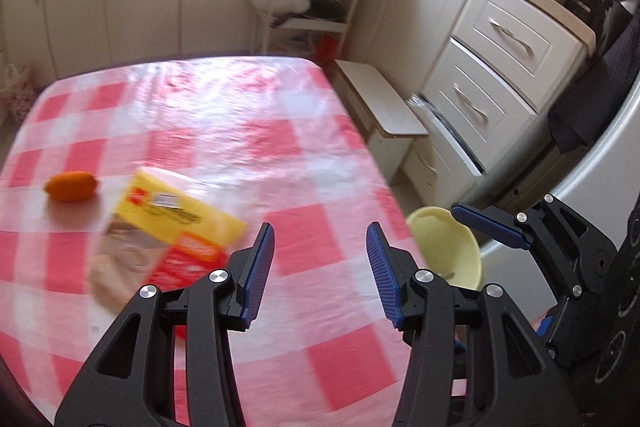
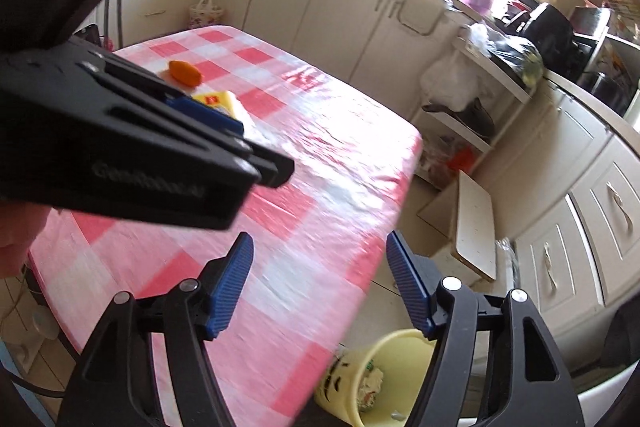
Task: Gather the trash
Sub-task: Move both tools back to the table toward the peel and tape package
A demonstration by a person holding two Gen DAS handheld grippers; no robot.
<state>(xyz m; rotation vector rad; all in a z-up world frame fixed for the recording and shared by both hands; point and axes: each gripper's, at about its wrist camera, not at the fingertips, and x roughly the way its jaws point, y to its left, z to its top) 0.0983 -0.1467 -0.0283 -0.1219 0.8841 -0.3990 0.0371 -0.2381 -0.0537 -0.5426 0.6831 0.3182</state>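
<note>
1. The left gripper (image 1: 320, 259) hangs over the near part of the table (image 1: 224, 107), which wears a pink-and-white checked cloth; its blue pads stand spread, with only cloth showing between them.
2. The right gripper (image 2: 320, 283) is spread as well and holds nothing; it hangs over the table's near right edge, above the bin.
3. A yellow-and-red food packet (image 1: 168, 227) lies flat on the cloth just left of the left gripper's fingers. Its long axis runs diagonally, yellow end toward the far left, red end toward the gripper.
4. A small orange object (image 1: 71, 185), blurred, rests left of the packet and apart from it, long axis roughly across the table.
5. A pale yellow bin (image 2: 384, 379) stands on the floor beside the table's near right corner, with crumpled scraps inside.
</note>
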